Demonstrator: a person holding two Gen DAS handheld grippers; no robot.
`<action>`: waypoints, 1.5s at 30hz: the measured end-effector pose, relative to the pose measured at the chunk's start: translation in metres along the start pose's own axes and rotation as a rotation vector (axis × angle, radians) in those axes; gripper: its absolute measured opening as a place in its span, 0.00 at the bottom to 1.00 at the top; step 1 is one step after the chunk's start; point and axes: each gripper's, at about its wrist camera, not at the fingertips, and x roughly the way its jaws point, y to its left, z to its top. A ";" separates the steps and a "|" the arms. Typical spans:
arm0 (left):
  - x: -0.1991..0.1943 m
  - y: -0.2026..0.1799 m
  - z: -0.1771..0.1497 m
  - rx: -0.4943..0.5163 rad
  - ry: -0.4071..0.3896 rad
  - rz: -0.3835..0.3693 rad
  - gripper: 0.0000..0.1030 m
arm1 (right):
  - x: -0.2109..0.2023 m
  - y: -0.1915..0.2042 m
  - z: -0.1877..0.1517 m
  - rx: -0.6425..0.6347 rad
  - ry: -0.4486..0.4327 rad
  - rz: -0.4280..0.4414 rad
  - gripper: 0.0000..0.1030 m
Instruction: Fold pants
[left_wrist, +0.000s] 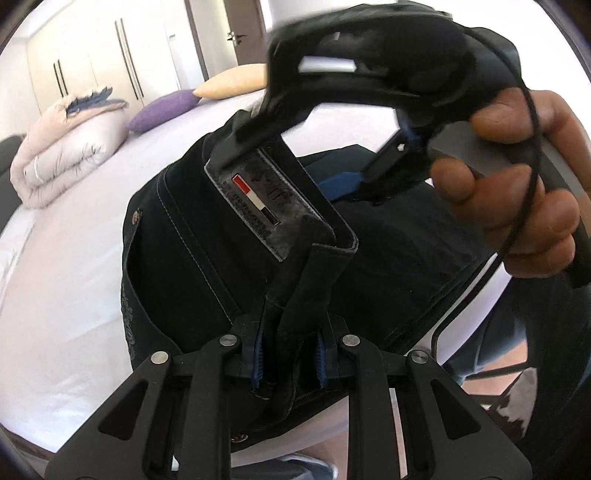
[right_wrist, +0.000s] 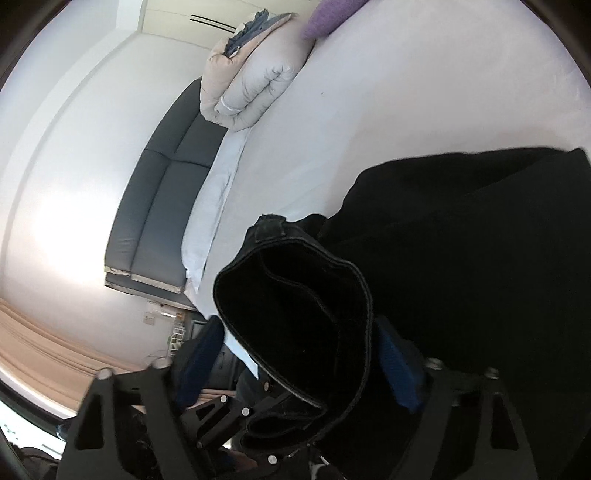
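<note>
The black pants (left_wrist: 207, 236) hang over the white bed, waistband up, with a grey label patch (left_wrist: 258, 206) showing. My left gripper (left_wrist: 290, 354) is shut on a belt loop and waistband edge. The right gripper (left_wrist: 343, 162) shows in the left wrist view, held by a hand at the far side of the waistband. In the right wrist view the right gripper (right_wrist: 303, 358) has its blue pads (right_wrist: 397, 365) wide apart, with the folded black waistband (right_wrist: 303, 306) lying between them. The rest of the pants (right_wrist: 480, 258) spreads to the right.
The white bed sheet (left_wrist: 74, 258) lies under the pants. A folded pale duvet (left_wrist: 62, 155) lies at the far left, with a purple pillow (left_wrist: 162, 110) and a yellow pillow (left_wrist: 232, 83) beyond. A grey padded headboard (right_wrist: 162, 206) and wardrobe doors (left_wrist: 122, 55) stand behind.
</note>
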 end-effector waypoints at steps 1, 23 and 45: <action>0.001 -0.007 -0.001 0.015 0.001 0.008 0.19 | 0.002 -0.002 0.001 0.005 0.007 -0.007 0.58; 0.038 -0.117 0.041 0.271 -0.020 -0.125 0.19 | -0.077 -0.065 0.020 0.013 -0.078 -0.222 0.15; 0.034 -0.102 0.032 0.198 0.014 -0.230 0.31 | -0.110 -0.113 0.004 0.114 -0.133 -0.155 0.26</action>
